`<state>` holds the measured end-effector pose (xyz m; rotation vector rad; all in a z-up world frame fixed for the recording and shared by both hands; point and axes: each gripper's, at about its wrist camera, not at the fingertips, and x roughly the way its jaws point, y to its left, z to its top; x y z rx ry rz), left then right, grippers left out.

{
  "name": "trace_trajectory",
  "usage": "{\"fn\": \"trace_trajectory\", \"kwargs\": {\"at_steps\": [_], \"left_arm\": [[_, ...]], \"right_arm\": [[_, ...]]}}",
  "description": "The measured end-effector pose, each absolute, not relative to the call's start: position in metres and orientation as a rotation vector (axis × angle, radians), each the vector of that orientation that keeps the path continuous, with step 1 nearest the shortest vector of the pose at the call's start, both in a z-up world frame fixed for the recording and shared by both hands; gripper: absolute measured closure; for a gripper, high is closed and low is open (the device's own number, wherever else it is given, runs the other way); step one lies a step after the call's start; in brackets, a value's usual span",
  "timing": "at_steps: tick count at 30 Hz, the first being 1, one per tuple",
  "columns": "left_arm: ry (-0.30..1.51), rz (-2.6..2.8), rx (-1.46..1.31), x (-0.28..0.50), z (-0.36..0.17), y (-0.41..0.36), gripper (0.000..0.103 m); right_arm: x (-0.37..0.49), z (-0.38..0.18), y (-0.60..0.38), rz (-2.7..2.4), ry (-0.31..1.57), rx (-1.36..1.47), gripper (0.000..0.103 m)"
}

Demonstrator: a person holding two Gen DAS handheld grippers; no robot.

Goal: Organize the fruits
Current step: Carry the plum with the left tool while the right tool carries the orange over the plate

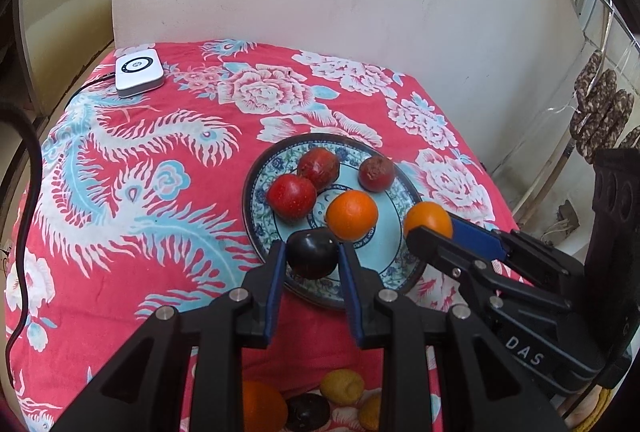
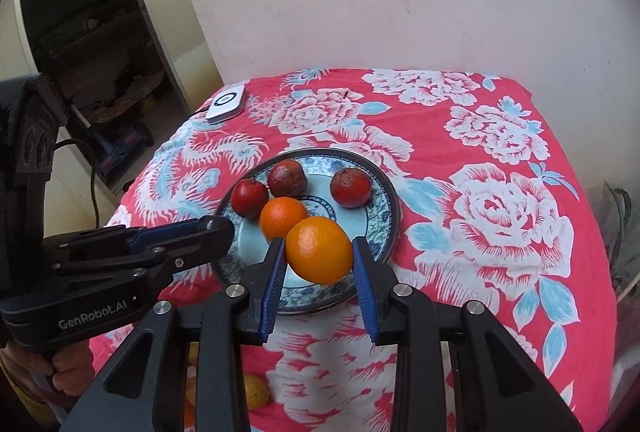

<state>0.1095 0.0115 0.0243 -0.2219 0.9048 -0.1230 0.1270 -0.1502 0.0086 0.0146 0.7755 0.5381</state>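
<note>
A blue-patterned plate [image 1: 394, 260] sits on the red flowered cloth; it also shows in the right wrist view [image 2: 382, 207]. On it lie three red fruits [image 1: 291, 196] [image 1: 319, 162] [image 1: 376, 173] and an orange [image 1: 351, 214]. My left gripper [image 1: 313, 252] is shut on a dark plum [image 1: 312, 253] over the plate's near rim. My right gripper [image 2: 319, 252] is shut on a second orange [image 2: 319, 250] above the plate's near side; that orange also shows in the left wrist view [image 1: 428, 218].
A white device [image 1: 139, 69] with a cable lies at the table's far left corner. Several more fruits [image 1: 342, 386] lie below the table's near edge. A wall stands behind the table. Sausages [image 1: 600, 107] hang at right.
</note>
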Motion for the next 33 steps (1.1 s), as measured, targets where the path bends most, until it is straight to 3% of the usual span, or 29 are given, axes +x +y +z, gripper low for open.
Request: {"fn": "trace_trajectory", "kwargs": {"at_steps": [33], "left_arm": [[0.869, -0.082, -0.238, 0.121, 0.009, 0.011, 0.075]], "right_arm": [[0.161, -0.006, -0.143, 0.462, 0.823, 0.017, 0.069]]}}
